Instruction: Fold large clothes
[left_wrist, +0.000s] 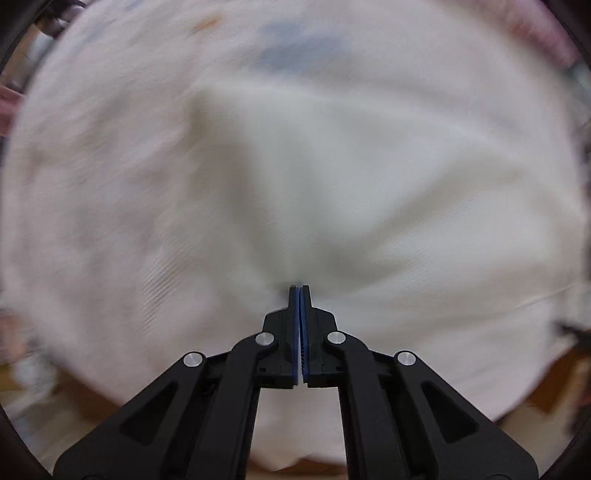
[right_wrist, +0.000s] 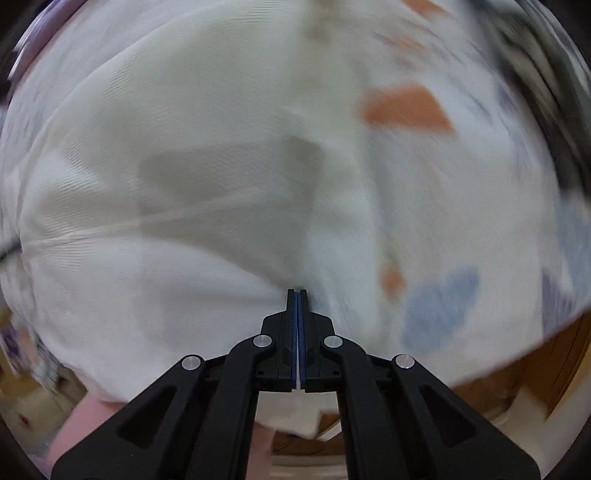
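While one big white ribbed-knit garment (left_wrist: 295, 184) with orange and blue patches (right_wrist: 406, 107) hangs stretched across both views above a brown wooden surface (right_wrist: 535, 362), I'd say a fold is mid-carry; next, lay it flat. Two black grippers, left (left_wrist: 299, 287) and right (right_wrist: 297, 291), each have jaws pinching its cloth

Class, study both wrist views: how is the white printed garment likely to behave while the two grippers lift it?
The white garment is probably floppy: it creases and fans out from the shut left gripper. It seems light and thin, since folded layers show through near the right gripper. It will likely sag between grips.
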